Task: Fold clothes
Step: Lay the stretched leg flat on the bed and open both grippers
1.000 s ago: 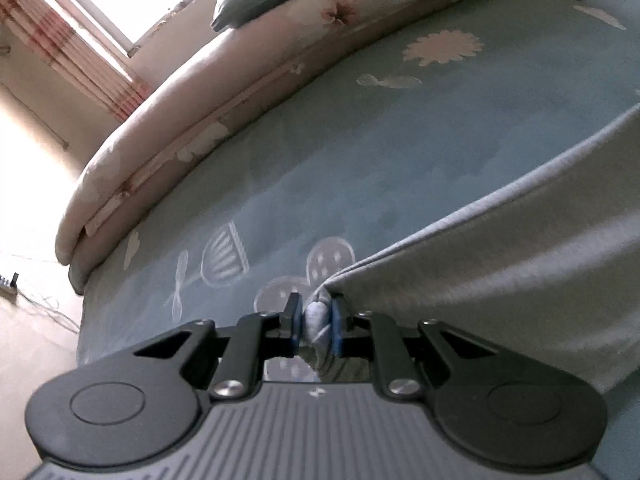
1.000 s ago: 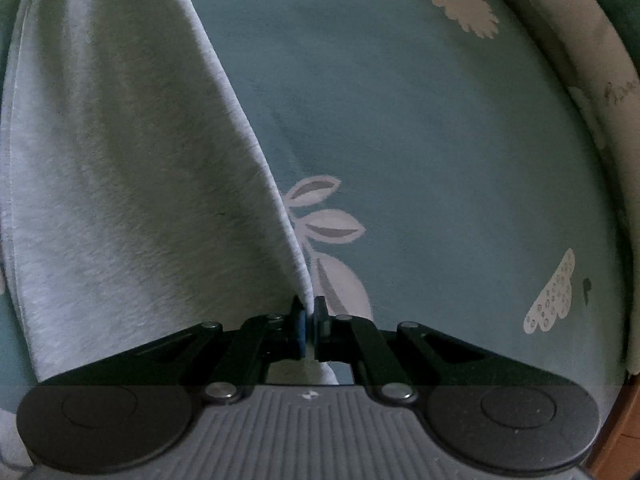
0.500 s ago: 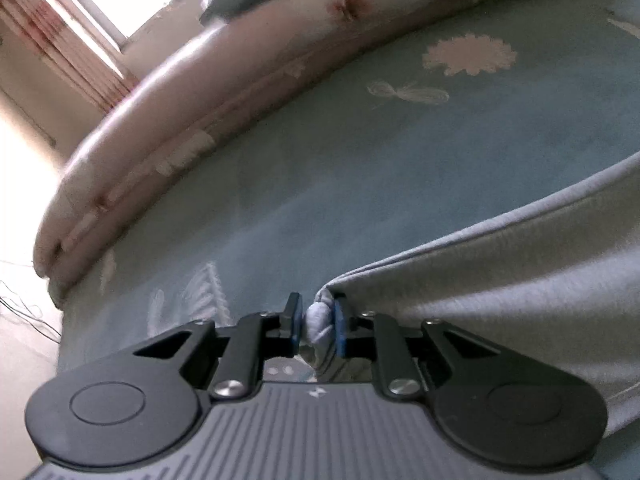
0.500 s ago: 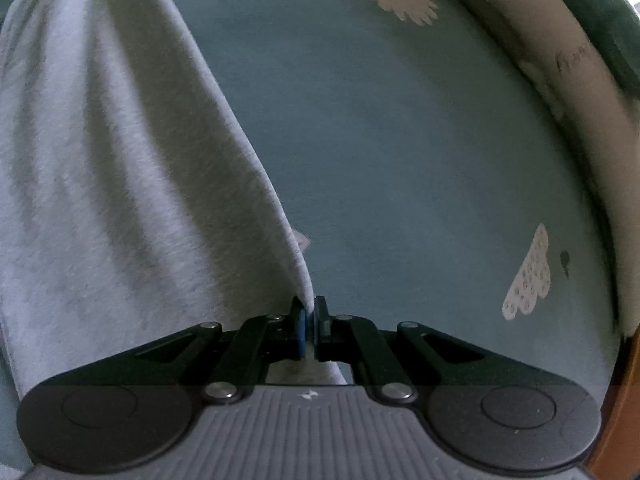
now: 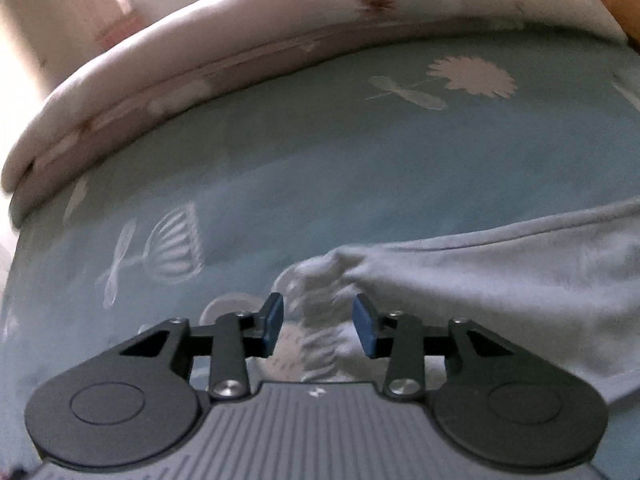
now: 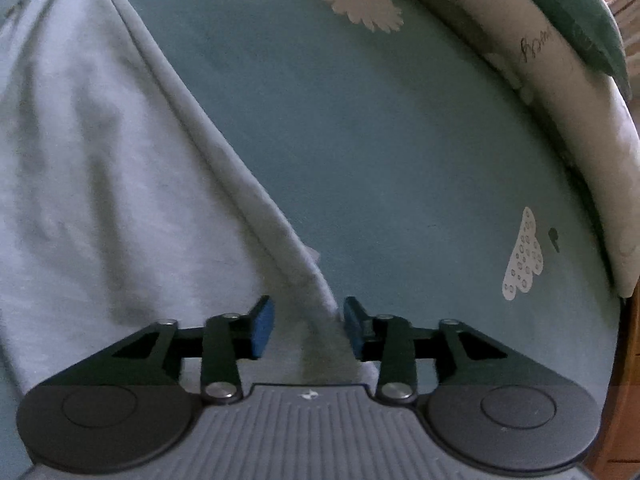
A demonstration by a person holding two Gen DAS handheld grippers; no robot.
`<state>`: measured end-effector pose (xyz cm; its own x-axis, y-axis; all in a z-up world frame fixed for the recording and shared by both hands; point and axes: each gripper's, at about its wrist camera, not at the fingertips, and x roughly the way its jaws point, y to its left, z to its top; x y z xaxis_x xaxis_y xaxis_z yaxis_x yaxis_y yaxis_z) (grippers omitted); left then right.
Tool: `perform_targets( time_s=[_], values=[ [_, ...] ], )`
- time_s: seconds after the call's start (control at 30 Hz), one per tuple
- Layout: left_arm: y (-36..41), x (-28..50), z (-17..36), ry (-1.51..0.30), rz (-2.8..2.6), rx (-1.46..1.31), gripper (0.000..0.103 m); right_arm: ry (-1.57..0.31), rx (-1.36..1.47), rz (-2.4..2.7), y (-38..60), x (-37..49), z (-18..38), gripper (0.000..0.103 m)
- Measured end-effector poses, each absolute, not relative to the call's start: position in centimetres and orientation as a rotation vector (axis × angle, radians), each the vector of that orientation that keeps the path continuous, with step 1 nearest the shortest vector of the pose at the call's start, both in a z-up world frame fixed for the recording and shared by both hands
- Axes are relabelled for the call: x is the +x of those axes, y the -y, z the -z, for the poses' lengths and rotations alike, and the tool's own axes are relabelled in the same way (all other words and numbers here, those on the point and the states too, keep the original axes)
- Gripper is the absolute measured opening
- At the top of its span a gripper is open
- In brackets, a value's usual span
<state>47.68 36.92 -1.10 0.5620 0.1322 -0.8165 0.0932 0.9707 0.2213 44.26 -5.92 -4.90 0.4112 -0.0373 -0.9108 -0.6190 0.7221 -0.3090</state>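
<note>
A light grey garment [image 5: 500, 276] lies on a blue patterned bedsheet [image 5: 320, 152]. In the left wrist view its bunched corner sits between the spread fingers of my left gripper [image 5: 318, 324], which is open and no longer pinches it. In the right wrist view the garment [image 6: 112, 184] spreads to the left, and its folded edge runs down between the fingers of my right gripper [image 6: 306, 326], which is also open. The cloth rests loose on the sheet in both views.
A rolled pink floral quilt [image 5: 240, 40] lies along the far side of the bed, with a dark green pillow [image 6: 572, 12] on it. A wooden bed frame [image 6: 624, 360] shows at the right edge. The bed's edge drops off at the left.
Both grippers were shut on garment corners and have opened, letting the cloth go. The garment has dropped onto the sheet. Both grippers moved toward the quilt side.
</note>
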Motion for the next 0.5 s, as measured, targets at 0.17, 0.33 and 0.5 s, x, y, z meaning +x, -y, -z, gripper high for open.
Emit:
perform_targets(
  time_s=[0.17,0.33,0.5],
  values=[
    [-40.6,45.2,3.0,-1.039,-0.108,-0.132,0.039,-1.075,-0.617,-0.460,3.9,41.8,3.2,0.045],
    [-43.2,42.5,6.7,-1.084,-0.177,-0.556,0.038,-1.051,-0.534,-0.520,1.5,40.7,1.8,0.045],
    [-43.9,42.1,9.8,-1.000,-0.261,-0.789,0.037,-1.041,-0.520,-0.568,-0.5,39.7,0.6,0.045]
  ],
)
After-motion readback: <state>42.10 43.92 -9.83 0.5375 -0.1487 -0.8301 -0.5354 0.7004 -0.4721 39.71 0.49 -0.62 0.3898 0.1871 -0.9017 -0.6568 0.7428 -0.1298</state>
